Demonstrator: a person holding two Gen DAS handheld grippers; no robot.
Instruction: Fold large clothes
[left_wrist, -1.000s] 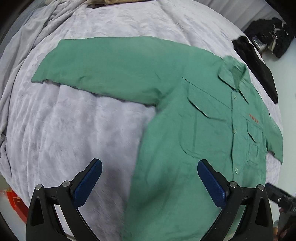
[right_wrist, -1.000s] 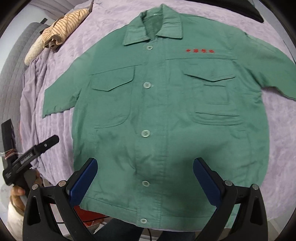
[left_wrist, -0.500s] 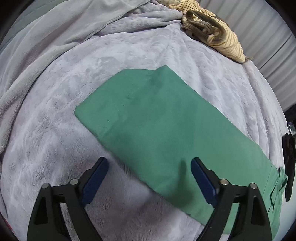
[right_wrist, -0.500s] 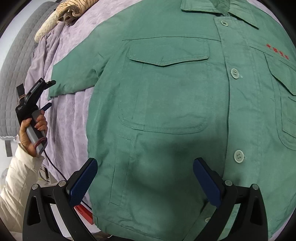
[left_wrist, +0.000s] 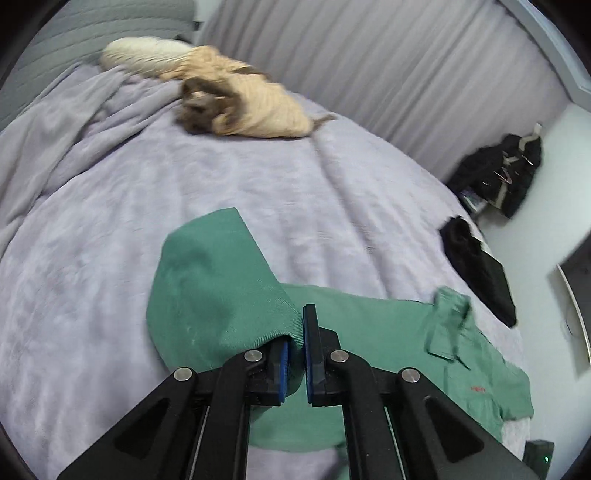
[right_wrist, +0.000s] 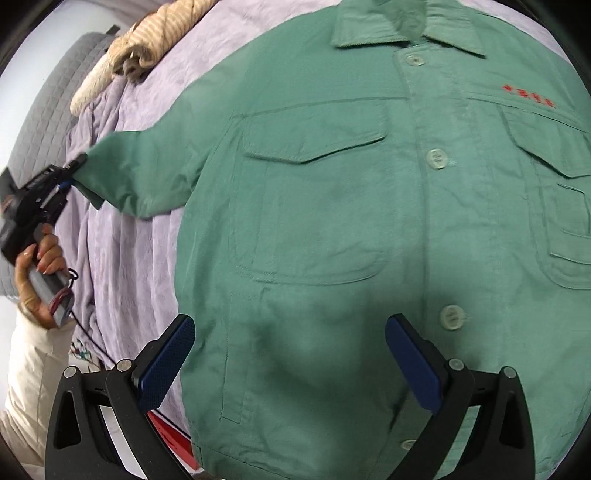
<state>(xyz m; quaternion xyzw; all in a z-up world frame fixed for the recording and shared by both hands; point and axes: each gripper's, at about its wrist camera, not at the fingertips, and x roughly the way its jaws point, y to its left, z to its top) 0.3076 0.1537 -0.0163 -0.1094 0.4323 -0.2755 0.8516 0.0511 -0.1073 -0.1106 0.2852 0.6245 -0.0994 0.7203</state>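
While left gripper (left_wrist: 295, 354) clamps the sleeve cuff (left_wrist: 236, 295), jacket (right_wrist: 369, 221) body lies rightward; right gripper (right_wrist: 288, 354) hovers unclenched above its hem.

The jacket's (right_wrist: 332, 221) right sleeve is cut off; its red lettering (right_wrist: 528, 95) seems illegible.

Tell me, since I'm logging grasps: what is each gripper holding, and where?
The left gripper is shut on the green jacket at its sleeve end. The right gripper is open, holding nothing.
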